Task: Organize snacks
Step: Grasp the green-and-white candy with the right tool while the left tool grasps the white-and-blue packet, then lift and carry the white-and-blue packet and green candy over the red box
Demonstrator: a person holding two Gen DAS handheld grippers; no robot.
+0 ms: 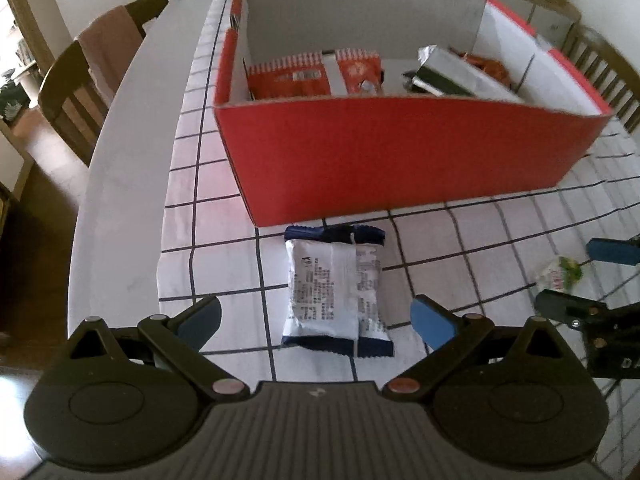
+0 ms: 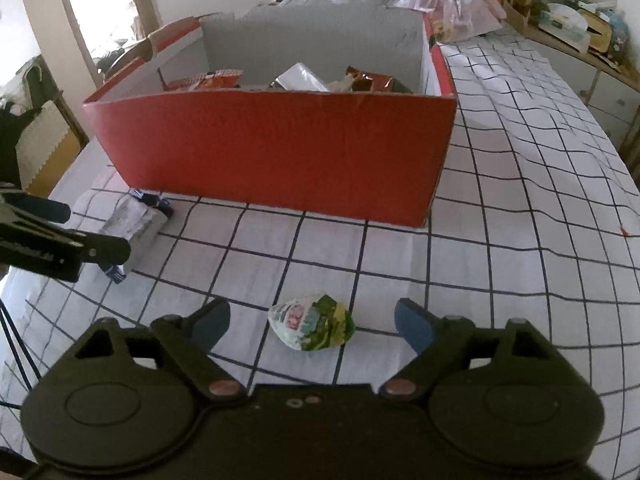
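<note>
Lying between right gripper (image 2: 312,326) fingers: snack (image 2: 312,327)

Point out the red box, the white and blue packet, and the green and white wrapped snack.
red box (image 1: 400,160): left wrist view, front wall.
white and blue packet (image 1: 336,288): left wrist view, printed back.
green and white wrapped snack (image 2: 312,326): right wrist view, wrapper's middle.

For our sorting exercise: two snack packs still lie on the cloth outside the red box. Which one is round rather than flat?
The small green-and-white wrapped snack, lying between the right gripper's open fingers. The other, a blue-and-white packet, is flat and rectangular.
</note>
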